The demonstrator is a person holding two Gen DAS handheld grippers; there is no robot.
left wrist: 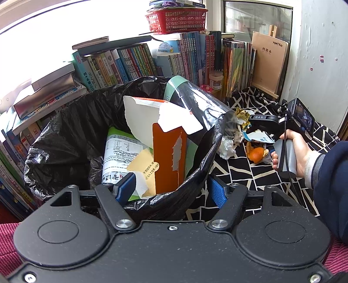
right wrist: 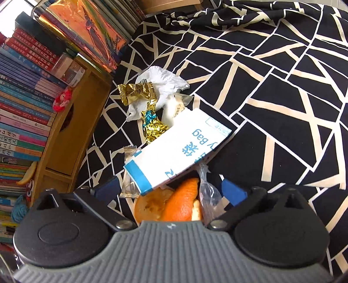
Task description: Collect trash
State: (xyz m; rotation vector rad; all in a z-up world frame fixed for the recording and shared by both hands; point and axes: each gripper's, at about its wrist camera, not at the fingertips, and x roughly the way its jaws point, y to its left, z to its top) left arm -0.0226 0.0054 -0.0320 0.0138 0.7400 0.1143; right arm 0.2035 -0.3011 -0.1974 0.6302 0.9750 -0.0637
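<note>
Orange peel (right wrist: 174, 204) lies between the spread right tongs (right wrist: 171, 191) (untouched).

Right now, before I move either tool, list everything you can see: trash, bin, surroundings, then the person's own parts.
bin bag: one, black, lining the bin in front of the books
cardboard: one, orange and white, standing in the bin
paper bag: one, white and blue, on the trash pile
orange peel: a few pieces, orange, under the paper bag
gold wrappers: two, gold, beside the tissue
tissue: one, white, far end of pile
cloth: one, black with cream lines, under the pile
books: many, mixed colours, rows behind the bin
basket: one, red, on top of the books
left tool: one, black with blue pads, gripping the bag's rim
right tool: one, open above the peel
hand: one, holding the right tool
</note>
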